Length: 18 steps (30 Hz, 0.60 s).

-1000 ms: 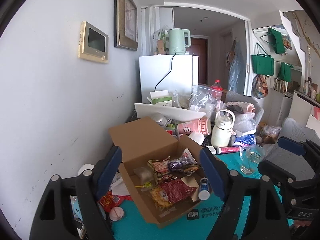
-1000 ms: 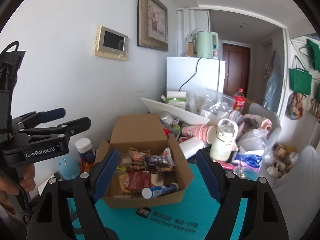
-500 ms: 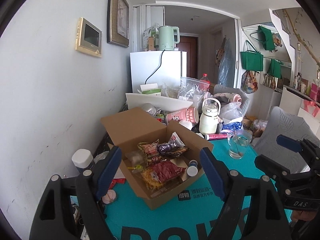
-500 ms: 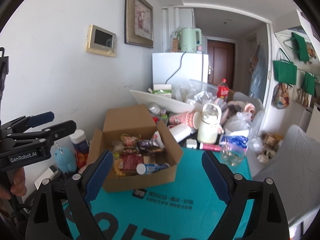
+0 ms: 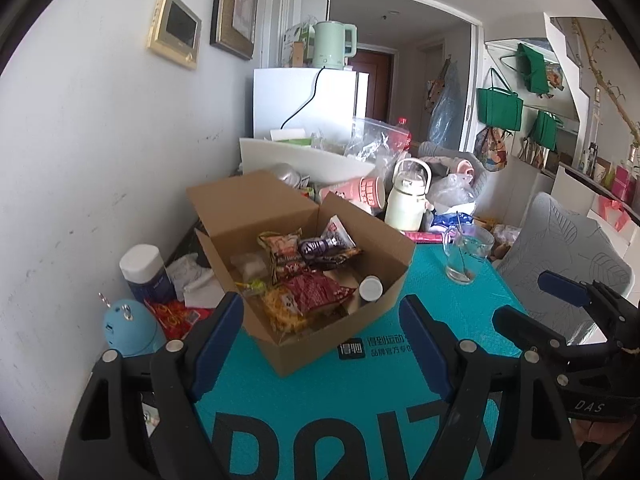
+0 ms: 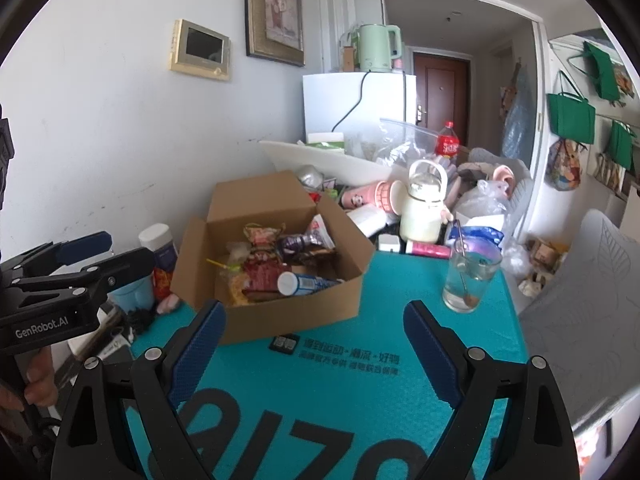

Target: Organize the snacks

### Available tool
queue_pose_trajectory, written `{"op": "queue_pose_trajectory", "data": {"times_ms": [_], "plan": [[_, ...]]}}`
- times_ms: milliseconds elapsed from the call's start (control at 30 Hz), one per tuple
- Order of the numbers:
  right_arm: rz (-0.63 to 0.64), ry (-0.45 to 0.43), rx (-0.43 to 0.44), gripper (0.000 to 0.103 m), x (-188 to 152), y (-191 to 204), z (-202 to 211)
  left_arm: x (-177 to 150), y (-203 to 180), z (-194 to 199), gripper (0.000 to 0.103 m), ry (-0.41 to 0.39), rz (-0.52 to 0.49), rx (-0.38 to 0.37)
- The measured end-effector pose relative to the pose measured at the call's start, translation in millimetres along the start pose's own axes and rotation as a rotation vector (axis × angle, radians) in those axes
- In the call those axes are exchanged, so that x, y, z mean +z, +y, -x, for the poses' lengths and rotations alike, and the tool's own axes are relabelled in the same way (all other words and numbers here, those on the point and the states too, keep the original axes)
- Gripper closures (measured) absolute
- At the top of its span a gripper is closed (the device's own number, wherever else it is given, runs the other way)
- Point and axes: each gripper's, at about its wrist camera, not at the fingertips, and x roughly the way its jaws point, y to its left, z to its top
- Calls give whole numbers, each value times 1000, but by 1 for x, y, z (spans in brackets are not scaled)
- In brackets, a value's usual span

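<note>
An open cardboard box (image 5: 384, 276) sits on a teal mat (image 5: 360, 412) and holds several snack packets (image 5: 308, 296) and a white-capped tube (image 5: 370, 288). It also shows in the right wrist view (image 6: 304, 316), with the tube (image 6: 300, 283) lying inside. My left gripper (image 5: 320, 320) is open and empty, held back from the box's near corner. My right gripper (image 6: 314, 326) is open and empty, in front of the box. The left gripper also shows at the left edge of the right wrist view (image 6: 80, 256).
A glass with a spoon (image 6: 472, 276) stands right of the box. A cream kettle jug (image 6: 424, 208), pink cups and bags crowd the back. A white-capped jar (image 5: 144, 272) and a blue toy (image 5: 128, 326) stand left by the wall. A grey chair (image 5: 568, 256) is at right.
Both grippers have pulled back and risen from the box, so more of the teal mat shows in front. Both stay open and empty.
</note>
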Motion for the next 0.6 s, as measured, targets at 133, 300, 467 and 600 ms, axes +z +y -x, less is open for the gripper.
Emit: {"op": "queue_pose_trajectory", "data": {"times_ms": [133,300,467,600], "plan": [[-8,9,-2,12,-2,-4,-3,-3,2,-6,23,15,13,10],[-10,14,0,12,-3,-5,-6,-3,-1,-11,23,27,8,15],[-9,25,2,12,-3,-4,-9,-3,-1,-13,23,30,10,13],[-9,26,4,12,-2,-4,-10,-3,-1,-13,23,31,10,9]]}}
